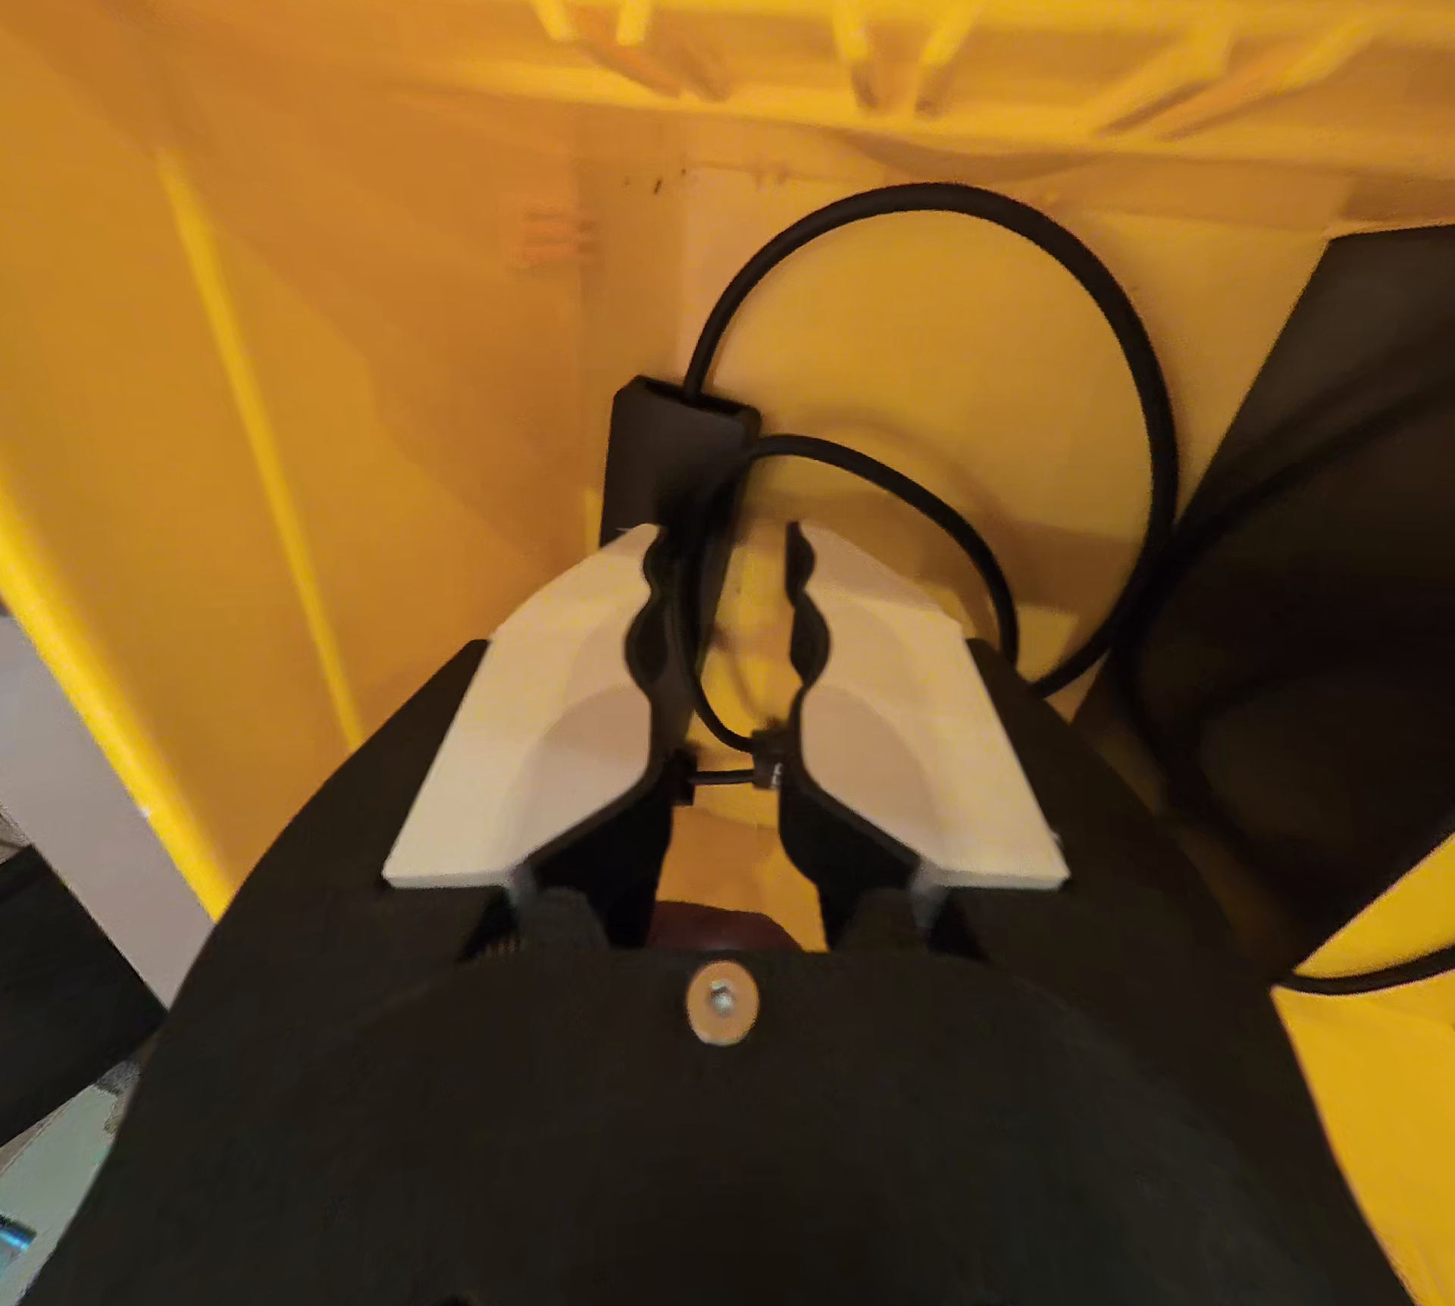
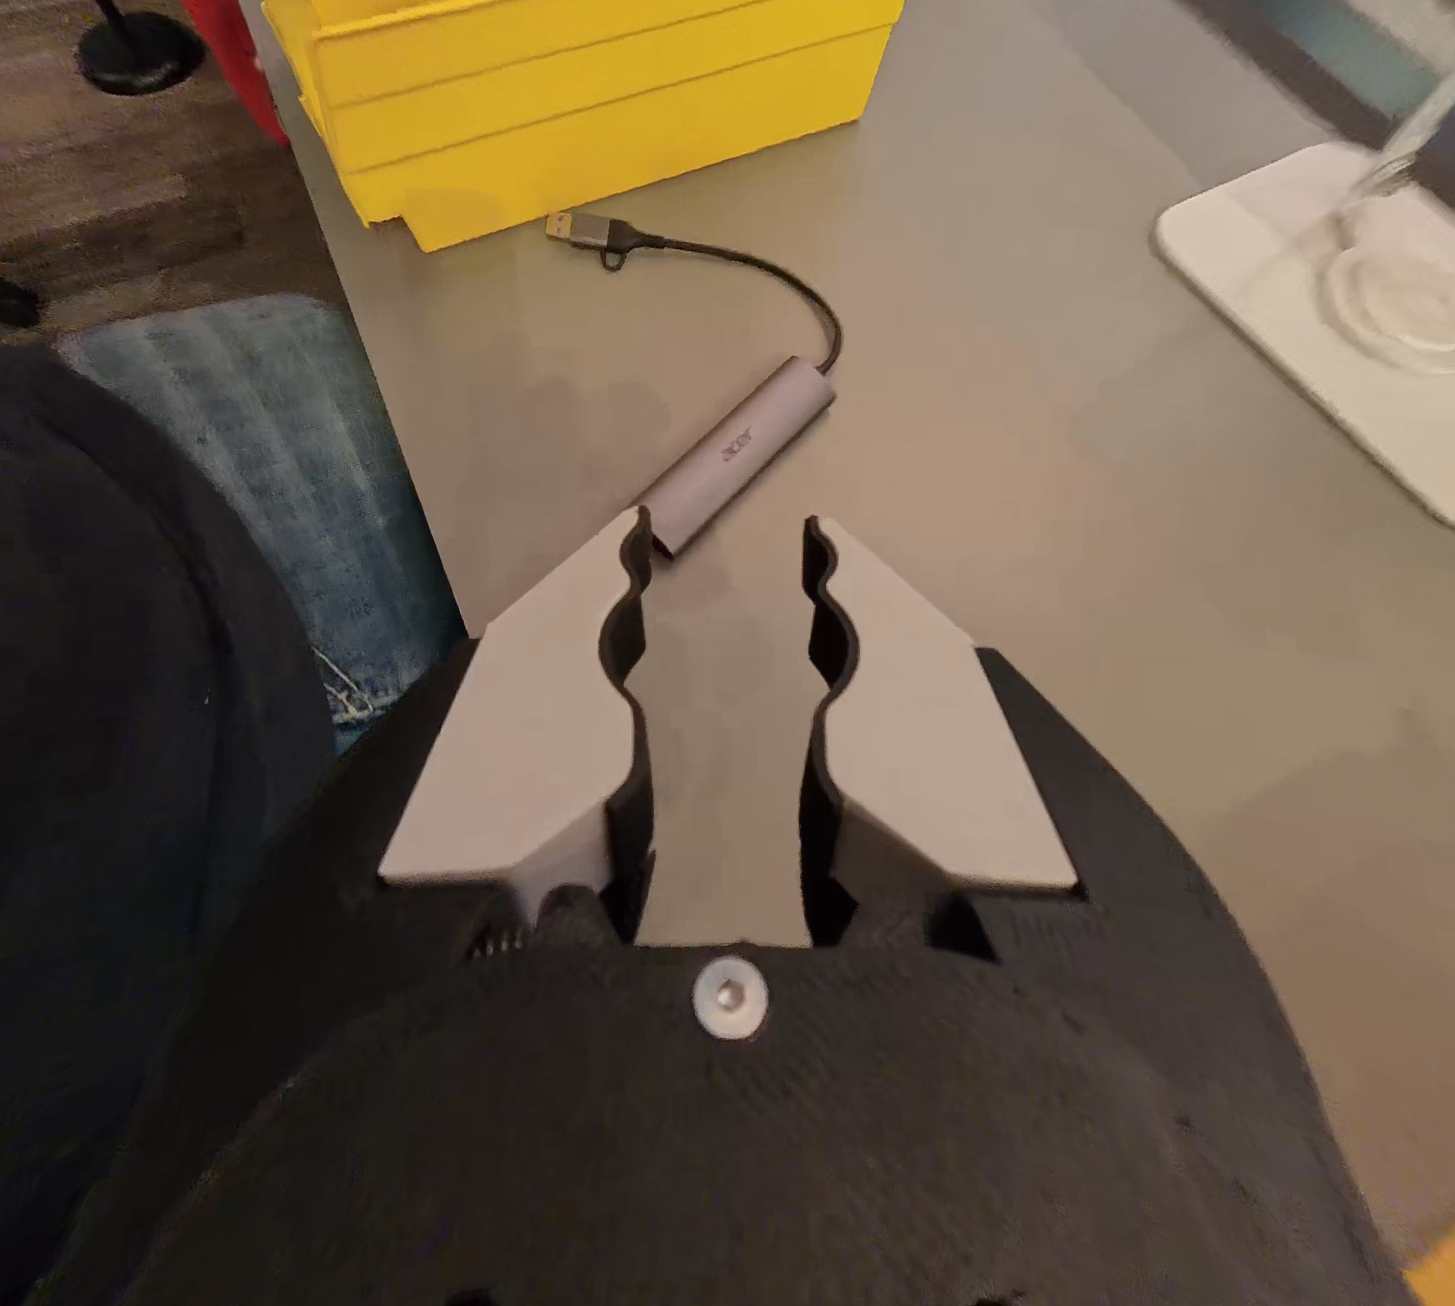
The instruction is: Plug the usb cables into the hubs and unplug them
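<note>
In the left wrist view my left gripper [image 1: 724, 536] is inside a yellow bin [image 1: 315, 362]. It is open, and its white fingers [image 1: 551, 701] straddle the looped black cable [image 1: 945, 197] of a black hub [image 1: 669, 465] that stands against the bin wall. The hub's lower end is hidden behind the left fingertip. In the right wrist view my right gripper [image 2: 728, 528] is open and empty over a grey table [image 2: 984, 481]. A grey hub [image 2: 740, 457] lies just ahead, its near end by the left fingertip. Its short cable ends in a USB plug [image 2: 579, 230] beside the yellow bin [image 2: 598, 71].
A large dark object [image 1: 1299, 559] fills the right side of the bin. In the right wrist view a white pad [image 2: 1260, 292] lies at the table's right, the table's left edge runs close to the hub, and a person's jeans [image 2: 275, 465] show beyond it. Some 35 cm of space lies between my two pairs of fingers. The USB plug [image 2: 579, 230] is closer to my left gripper, around 15 cm from its tips; the right tips are 25 cm off.
</note>
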A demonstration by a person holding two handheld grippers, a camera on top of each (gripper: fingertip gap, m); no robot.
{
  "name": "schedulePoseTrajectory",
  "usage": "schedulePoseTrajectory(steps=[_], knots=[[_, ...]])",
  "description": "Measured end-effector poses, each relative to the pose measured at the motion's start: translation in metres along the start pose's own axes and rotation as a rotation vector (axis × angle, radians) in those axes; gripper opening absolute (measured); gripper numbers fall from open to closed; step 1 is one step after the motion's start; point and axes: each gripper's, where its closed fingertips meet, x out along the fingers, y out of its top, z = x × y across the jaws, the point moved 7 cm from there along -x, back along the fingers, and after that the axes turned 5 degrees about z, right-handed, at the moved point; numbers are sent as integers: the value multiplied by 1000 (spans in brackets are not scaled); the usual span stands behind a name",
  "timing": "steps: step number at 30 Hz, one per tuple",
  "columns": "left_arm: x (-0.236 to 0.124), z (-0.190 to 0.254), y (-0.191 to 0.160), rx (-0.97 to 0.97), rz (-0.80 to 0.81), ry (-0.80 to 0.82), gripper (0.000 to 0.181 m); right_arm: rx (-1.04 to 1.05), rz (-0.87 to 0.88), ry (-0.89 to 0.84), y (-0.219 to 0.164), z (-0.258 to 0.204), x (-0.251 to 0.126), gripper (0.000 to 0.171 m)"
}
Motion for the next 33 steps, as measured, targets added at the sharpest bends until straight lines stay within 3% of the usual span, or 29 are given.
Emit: schedulePoseTrajectory(steps=[1, 5, 10, 13, 19, 22, 25, 33], knots=[[1, 1, 1, -1, -15, -2, 38, 19, -27, 18, -2, -2, 14, 41], [1, -5, 4, -19, -26, 47, 58, 66, -112, 57, -9, -8, 73, 57], [0, -3, 6, -28, -12, 81, 61, 96, -243, 30, -22, 3, 120, 56], [-1, -3, 7, -34, 0, 97, 61, 82, -274, 16, -28, 9, 133, 41], [-7, -2, 5, -42, 5, 132, 63, 32, -304, 15, -28, 19, 126, 32], [-21, -2, 7, -64, 54, 166, 62, 27, -265, -4, -20, 31, 101, 30], [-36, 0, 11, -75, 115, 214, 62, -4, -209, -45, -3, 55, 52, 30], [-65, 11, 16, -126, 199, 321, 74, -127, -109, -309, 26, 160, -160, 29]])
